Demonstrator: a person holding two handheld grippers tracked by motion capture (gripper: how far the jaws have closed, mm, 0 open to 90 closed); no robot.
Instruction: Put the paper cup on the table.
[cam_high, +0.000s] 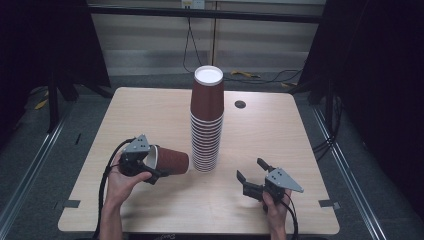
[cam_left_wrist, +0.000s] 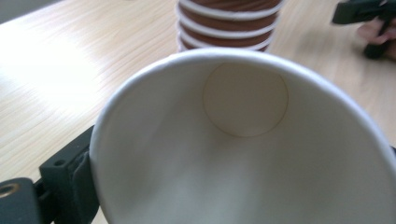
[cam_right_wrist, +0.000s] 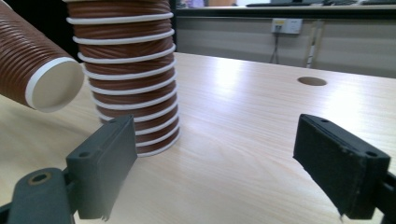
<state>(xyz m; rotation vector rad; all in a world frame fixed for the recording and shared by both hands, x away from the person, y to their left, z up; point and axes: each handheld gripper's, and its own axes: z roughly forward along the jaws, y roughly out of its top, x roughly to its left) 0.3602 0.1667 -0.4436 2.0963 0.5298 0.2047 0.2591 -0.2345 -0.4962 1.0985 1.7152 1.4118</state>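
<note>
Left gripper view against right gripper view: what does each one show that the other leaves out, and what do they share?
Left gripper view alone: the white inside and round bottom of the single cup, which the left gripper holds by its rim, and the right gripper farther off with a hand behind it.

Right gripper view alone: that cup's ribbed brown outside and base, the right gripper's own jaws standing wide apart with nothing between them, the round hole in the table, a wall socket.

Both: the stack of cups and the wooden table.
</note>
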